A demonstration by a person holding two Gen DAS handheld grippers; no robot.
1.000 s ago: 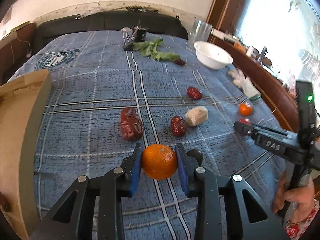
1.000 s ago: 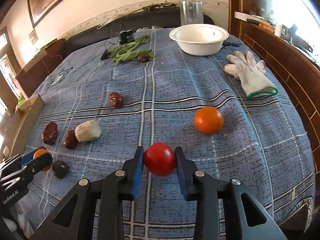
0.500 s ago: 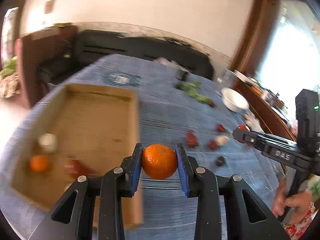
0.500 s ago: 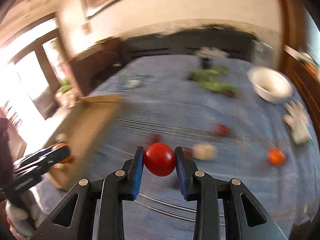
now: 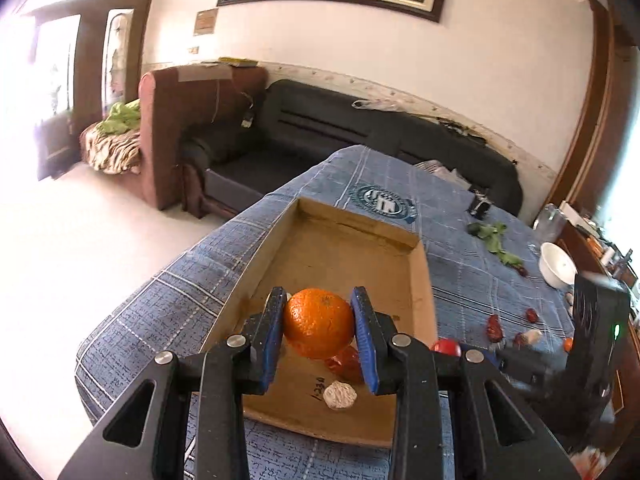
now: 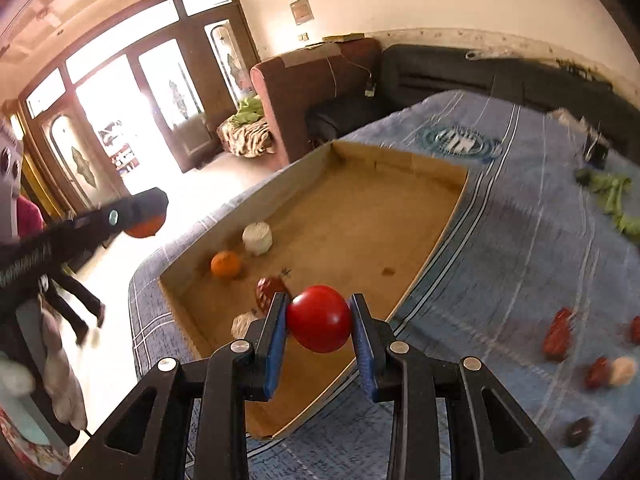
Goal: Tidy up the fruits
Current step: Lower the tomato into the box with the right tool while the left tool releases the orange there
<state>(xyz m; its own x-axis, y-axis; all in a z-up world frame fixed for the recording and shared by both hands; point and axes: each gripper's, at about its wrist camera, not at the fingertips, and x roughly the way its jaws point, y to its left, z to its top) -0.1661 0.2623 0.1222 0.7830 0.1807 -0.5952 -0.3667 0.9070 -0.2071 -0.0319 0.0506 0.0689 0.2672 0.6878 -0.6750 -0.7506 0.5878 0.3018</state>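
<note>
My left gripper (image 5: 319, 330) is shut on an orange (image 5: 319, 323) and hangs over the near part of the cardboard tray (image 5: 348, 220). My right gripper (image 6: 319, 324) is shut on a red tomato (image 6: 319, 318) above the tray's (image 6: 400, 156) near right rim. In the tray lie a second orange (image 6: 226, 264), a white round piece (image 6: 257, 238), a dark red date (image 6: 267, 290) and a pale lump (image 5: 340, 396). The left gripper with its orange (image 6: 144, 229) shows at the left of the right wrist view.
Red dates (image 6: 558, 334), a pale piece (image 6: 622, 370) and a dark fruit (image 6: 578, 432) lie on the blue checked cloth (image 6: 520, 240) right of the tray. Green leaves (image 5: 494, 238) and a white bowl (image 5: 558, 266) sit further back. The table edge drops to the floor at left.
Both grippers swung left from the loose fruit on the cloth to over the cardboard tray, still gripping the orange and the tomato. The view rose and rolled.
</note>
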